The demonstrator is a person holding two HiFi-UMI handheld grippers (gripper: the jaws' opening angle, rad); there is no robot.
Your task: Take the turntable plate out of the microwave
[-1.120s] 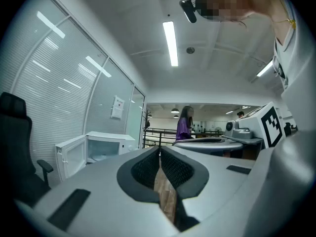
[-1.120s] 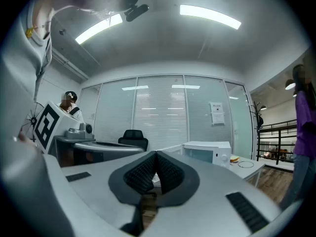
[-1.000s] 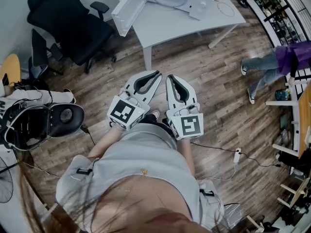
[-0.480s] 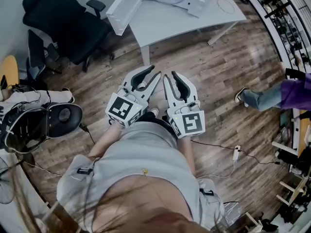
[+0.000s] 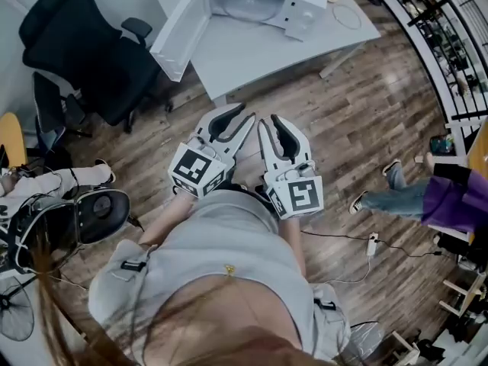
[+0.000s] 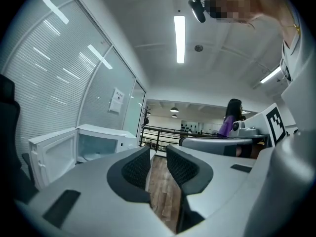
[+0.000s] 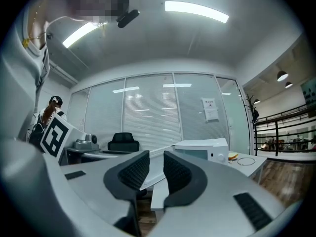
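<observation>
My left gripper and right gripper are held side by side in front of my body, both pointing toward the white table. Their jaws have just been opening. Each pair now stands a little apart, with nothing between them. The microwave stands on the table with its door swung wide, and the turntable plate lies inside it, well apart from both grippers.
</observation>
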